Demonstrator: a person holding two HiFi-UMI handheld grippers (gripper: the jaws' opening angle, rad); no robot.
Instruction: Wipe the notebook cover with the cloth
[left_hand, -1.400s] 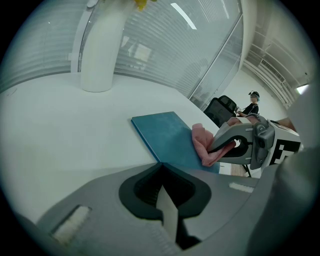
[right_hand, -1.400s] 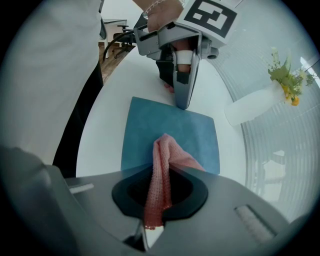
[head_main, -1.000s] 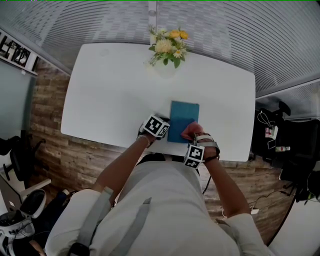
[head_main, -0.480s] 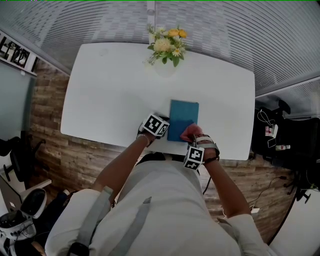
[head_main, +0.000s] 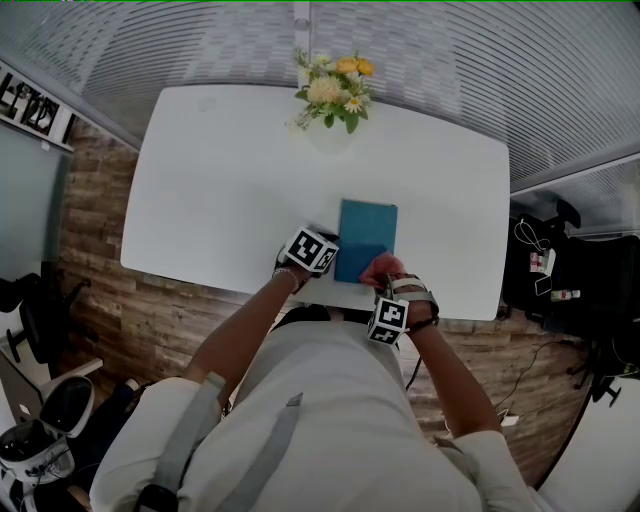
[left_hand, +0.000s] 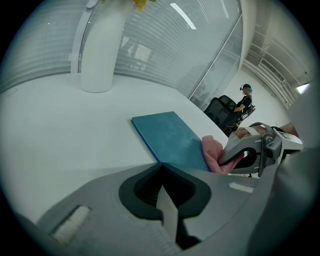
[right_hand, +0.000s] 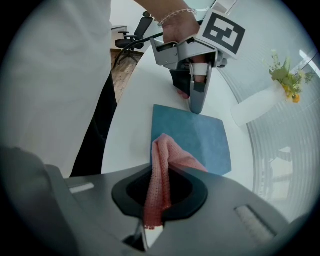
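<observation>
A teal notebook (head_main: 366, 238) lies flat on the white worktop (head_main: 220, 180), near the edge closest to the person and well apart from the vase of flowers (head_main: 334, 98) at the far edge; the cover is closed. The right tool (head_main: 384, 283) is clamped on a pink cloth (right_hand: 161, 172); in the right gripper view the cloth runs up between the jaws and its free end lies bunched on the notebook's near corner. The left tool (head_main: 330, 250) has its jaws pressed together with nothing between them; in the right gripper view its tip comes down at the notebook's edge on the person's left, seemingly touching the cover. The left gripper view shows the cloth and the right tool at the right-hand corner of the notebook.
</observation>
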